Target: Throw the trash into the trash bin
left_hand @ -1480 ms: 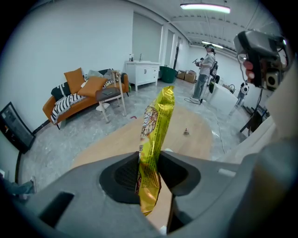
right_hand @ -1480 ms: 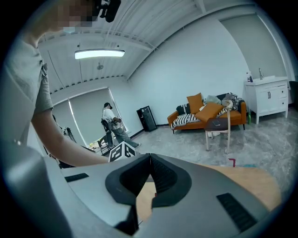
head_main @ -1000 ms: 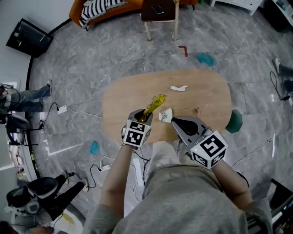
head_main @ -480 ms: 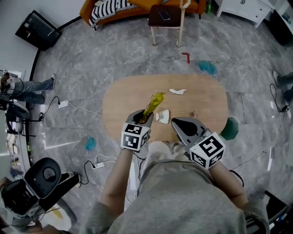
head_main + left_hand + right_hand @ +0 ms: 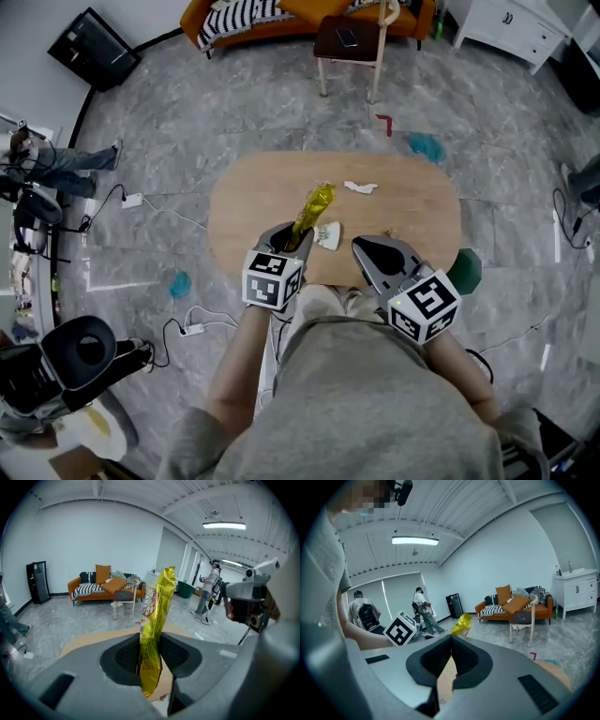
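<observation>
My left gripper (image 5: 292,242) is shut on a long yellow snack wrapper (image 5: 315,206), which sticks up and forward from the jaws above the near edge of the oval wooden table (image 5: 422,211). In the left gripper view the wrapper (image 5: 157,620) stands upright, pinched between both pads. My right gripper (image 5: 362,247) hovers over the table's near edge to the right, its jaws shut with nothing between them (image 5: 451,641). A small white wrapper (image 5: 328,236) lies between the two grippers. A crumpled white paper (image 5: 361,187) lies farther back.
A dark green container (image 5: 466,269) sits on the floor at the table's right end. A wooden chair (image 5: 352,42) and an orange sofa (image 5: 105,588) stand beyond the table. Teal scraps (image 5: 427,146) and cables (image 5: 187,328) lie on the floor. People stand nearby (image 5: 423,611).
My left gripper has risen a little with the yellow wrapper still held. The right gripper has shifted slightly. The head view has moved, so the table looks closer to the chair.
</observation>
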The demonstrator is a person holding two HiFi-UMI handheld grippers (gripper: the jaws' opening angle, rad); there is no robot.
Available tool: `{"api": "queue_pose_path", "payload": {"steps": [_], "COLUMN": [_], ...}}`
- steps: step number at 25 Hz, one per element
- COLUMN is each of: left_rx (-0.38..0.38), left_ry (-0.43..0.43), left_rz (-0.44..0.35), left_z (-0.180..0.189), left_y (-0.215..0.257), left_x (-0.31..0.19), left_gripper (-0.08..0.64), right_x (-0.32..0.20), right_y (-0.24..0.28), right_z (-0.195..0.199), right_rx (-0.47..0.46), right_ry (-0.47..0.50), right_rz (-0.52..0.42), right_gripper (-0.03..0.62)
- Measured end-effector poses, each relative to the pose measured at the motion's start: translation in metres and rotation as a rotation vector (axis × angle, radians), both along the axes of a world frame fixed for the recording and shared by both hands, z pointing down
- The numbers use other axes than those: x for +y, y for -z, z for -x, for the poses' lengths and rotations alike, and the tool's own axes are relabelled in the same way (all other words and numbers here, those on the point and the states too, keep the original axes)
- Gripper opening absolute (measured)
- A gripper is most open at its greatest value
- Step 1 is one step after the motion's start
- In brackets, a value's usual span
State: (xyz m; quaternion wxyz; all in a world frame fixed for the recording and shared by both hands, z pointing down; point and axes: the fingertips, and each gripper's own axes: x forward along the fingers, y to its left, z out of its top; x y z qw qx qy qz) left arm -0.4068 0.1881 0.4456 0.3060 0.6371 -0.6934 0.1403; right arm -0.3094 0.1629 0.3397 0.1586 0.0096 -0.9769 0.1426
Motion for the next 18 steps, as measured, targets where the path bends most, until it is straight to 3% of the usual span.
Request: {"api": "queue_pose_path", "payload": {"steps": [12,18], "left_rx": [0.016,0.064], "left_ry": [0.042,0.053], "left_rz": [-0.068,-0.114], "left_z": [-0.049,-0.062], "left_y": [0.022,0.037], "left_x": [0.014,0.017], "left_gripper": [0.126,0.126], "right_x": [0.007,0.011], "right_y": [0.002,0.003], "right_z": [-0.047,-0.062], "right_rx": [-0.018,-0.012], "right_ry": [0.005,-0.021], "right_rz": [-0.037,-0.045], "right_gripper": [0.008,0.008]}}
